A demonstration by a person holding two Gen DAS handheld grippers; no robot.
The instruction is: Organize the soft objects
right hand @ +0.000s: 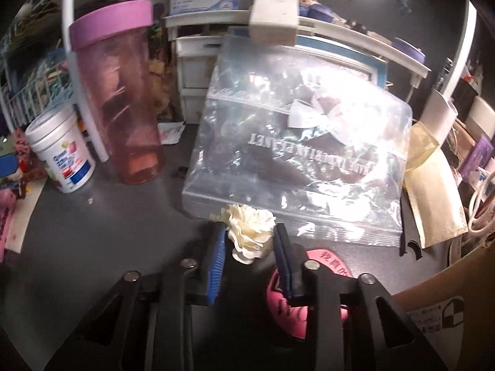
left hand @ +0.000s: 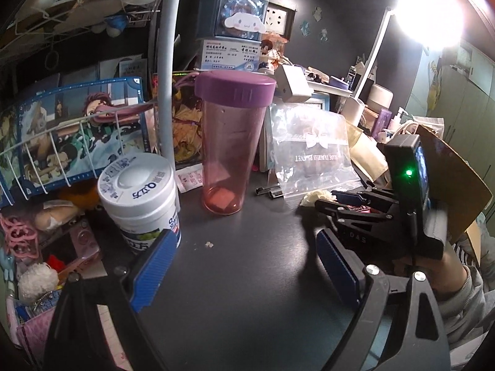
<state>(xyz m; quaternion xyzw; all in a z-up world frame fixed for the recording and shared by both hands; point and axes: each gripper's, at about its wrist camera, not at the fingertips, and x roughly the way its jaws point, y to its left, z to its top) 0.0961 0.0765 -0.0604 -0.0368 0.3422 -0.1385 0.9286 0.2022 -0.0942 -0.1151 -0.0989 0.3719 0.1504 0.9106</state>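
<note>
A cream fabric flower (right hand: 251,232) sits between the blue pads of my right gripper (right hand: 250,239), which is closed on it just in front of a clear zip bag (right hand: 297,154) lying on the dark desk. In the left wrist view the flower (left hand: 315,198) shows at the tip of the right gripper (left hand: 328,199), by the bag's (left hand: 312,151) lower edge. My left gripper (left hand: 244,256) is open and empty above the bare desk (left hand: 247,278).
A pink tumbler with purple lid (left hand: 230,142) (right hand: 119,99) and a white tub (left hand: 140,198) (right hand: 63,151) stand at the left. A wire rack with anime prints (left hand: 71,142), plush toys (left hand: 37,281), shelves (right hand: 278,31), a beige pouch (right hand: 433,198), a pink tag (right hand: 294,303) and a cardboard box (right hand: 433,309) crowd the edges.
</note>
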